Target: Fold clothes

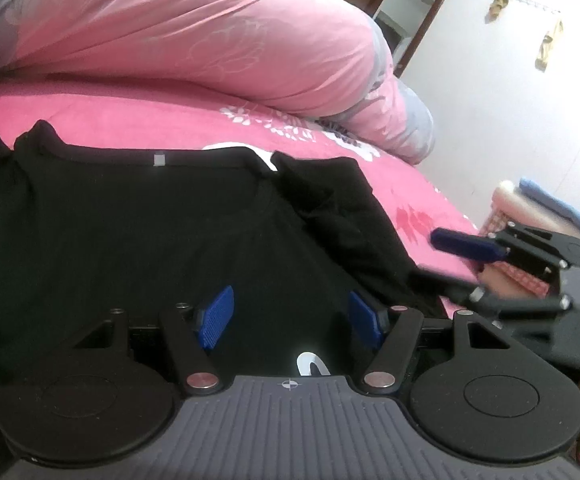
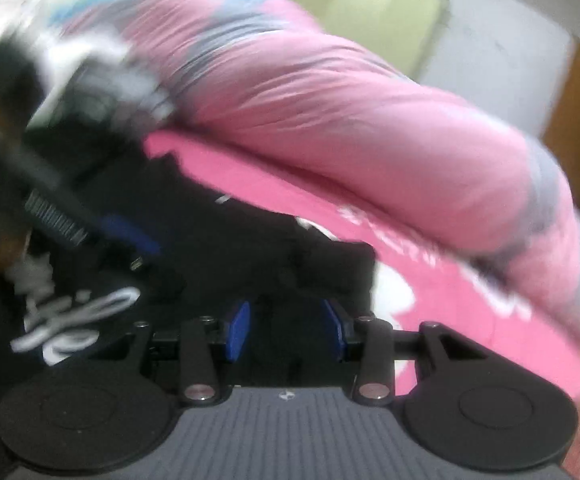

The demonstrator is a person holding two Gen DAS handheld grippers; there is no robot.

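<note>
A: Starting from the left wrist view, we see the black cotton T-shirt (image 1: 149,232) spread flat on the bright pink bed sheet with white flower print (image 1: 137,120), its neckline with a small grey tag running along the far edge. Our left gripper (image 1: 290,316) hangs over the shirt's lower part with its blue-padded fingers (image 1: 215,318) set wide apart and nothing between them.

B: Further right in that view we catch what our own camera cannot show: our right gripper (image 1: 466,256) seen from outside, over the sheet just beside the shirt's bunched right sleeve (image 1: 330,192). One blue finger is clear; the other is smeared, so we judge the spread from the other camera.

A: And behind it all lies the pale pink rumpled quilt (image 1: 193,36).

B: The right wrist view is blurred. At its left we see white lettering (image 2: 77,320) on the shirt (image 2: 217,248), which the left view barely shows. In the middle, our right gripper (image 2: 287,330) has its blue pads parted, empty, over the black fabric. To the right lie the pink sheet (image 2: 458,308) and quilt (image 2: 370,120).
</note>
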